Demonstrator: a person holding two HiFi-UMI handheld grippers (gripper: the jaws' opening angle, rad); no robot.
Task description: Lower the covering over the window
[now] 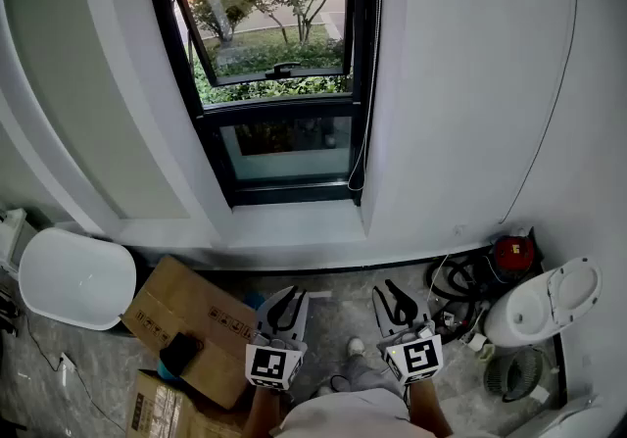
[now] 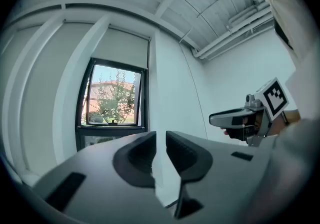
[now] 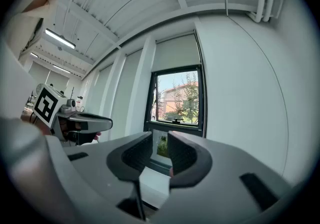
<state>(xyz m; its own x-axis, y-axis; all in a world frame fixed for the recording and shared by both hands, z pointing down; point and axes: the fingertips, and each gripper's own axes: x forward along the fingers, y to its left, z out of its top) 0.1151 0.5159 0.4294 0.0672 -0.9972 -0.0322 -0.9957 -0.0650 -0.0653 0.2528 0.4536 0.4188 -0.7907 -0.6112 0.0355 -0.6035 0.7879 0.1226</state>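
Close to our body, the left tongs [image 1: 290,295] and right tongs [image 1: 392,289] point level, both slightly apart and empty. Ahead, the cord [image 1: 365,83] hangs upright along the window's [image 1: 279,147] right edge, nearer our right hand. The blind [image 3: 176,53] covers only the top.

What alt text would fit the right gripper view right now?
The right gripper, jaws apart and empty, points toward a dark-framed window, and the pale blind hangs only over the upper part. The left gripper shows at the picture's left, away from the window.
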